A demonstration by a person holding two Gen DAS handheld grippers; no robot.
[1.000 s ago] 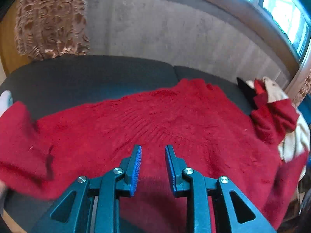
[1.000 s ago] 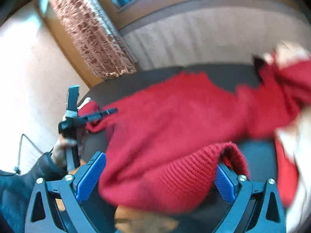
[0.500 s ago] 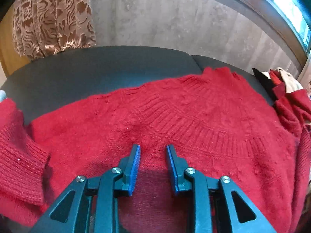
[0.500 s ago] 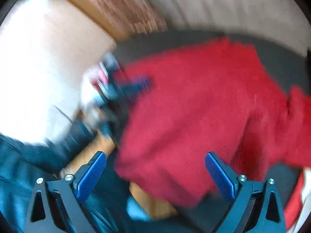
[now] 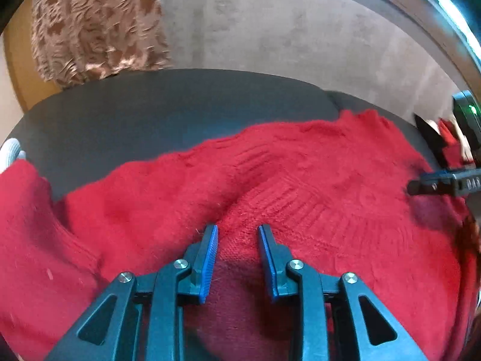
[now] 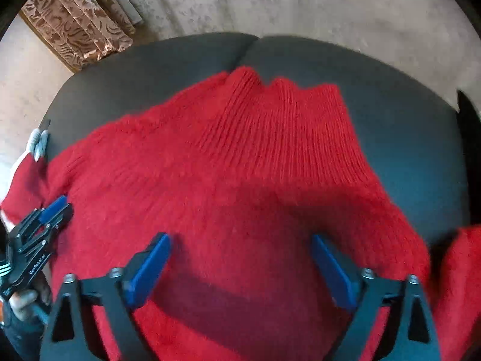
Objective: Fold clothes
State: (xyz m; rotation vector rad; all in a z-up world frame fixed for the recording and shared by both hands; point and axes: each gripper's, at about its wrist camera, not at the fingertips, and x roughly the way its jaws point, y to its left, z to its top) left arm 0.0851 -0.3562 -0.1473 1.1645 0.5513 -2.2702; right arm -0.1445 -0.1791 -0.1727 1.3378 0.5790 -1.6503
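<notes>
Both tools share one build: dark teal-black plastic frames with triangular cut-outs and round silver screw heads at the pivots. The left gripper (image 5: 237, 231) carries narrow, finely ribbed blue pads (image 5: 209, 258); the right gripper (image 6: 239, 240) has the same blue pads (image 6: 148, 266) on its fingers. Small white lettering (too fine to read fully) marks the left tool's arm. A dark sleeve (image 6: 18, 335) covers the wrist.

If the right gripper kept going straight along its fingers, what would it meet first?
Most likely the red sweater spread on the dark cushion; the right gripper stands open above its body, though the gap is hard to judge.
</notes>
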